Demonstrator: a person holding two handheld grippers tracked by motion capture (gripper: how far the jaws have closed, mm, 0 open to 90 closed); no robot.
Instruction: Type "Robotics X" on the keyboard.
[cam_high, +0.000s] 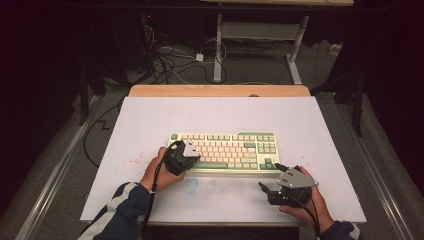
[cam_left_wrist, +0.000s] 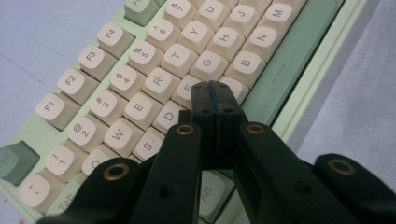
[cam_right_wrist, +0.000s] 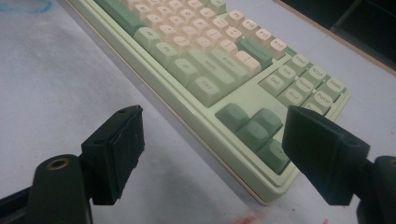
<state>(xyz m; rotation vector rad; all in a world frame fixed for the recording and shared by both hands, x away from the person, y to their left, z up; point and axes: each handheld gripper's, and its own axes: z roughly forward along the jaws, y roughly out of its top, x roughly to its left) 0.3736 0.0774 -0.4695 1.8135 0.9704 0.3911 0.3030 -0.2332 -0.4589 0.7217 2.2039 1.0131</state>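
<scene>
One keyboard (cam_high: 223, 151), one table (cam_high: 150, 120), two tongs: left (cam_high: 192, 159), right (cam_high: 269, 177).

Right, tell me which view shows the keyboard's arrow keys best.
The right gripper view: the arrow keys sit close and unobstructed between the open jaws of the right claw. The high view shows them as tiny green keys at the keyboard corner. The left gripper view looks at the letter keys instead.
</scene>
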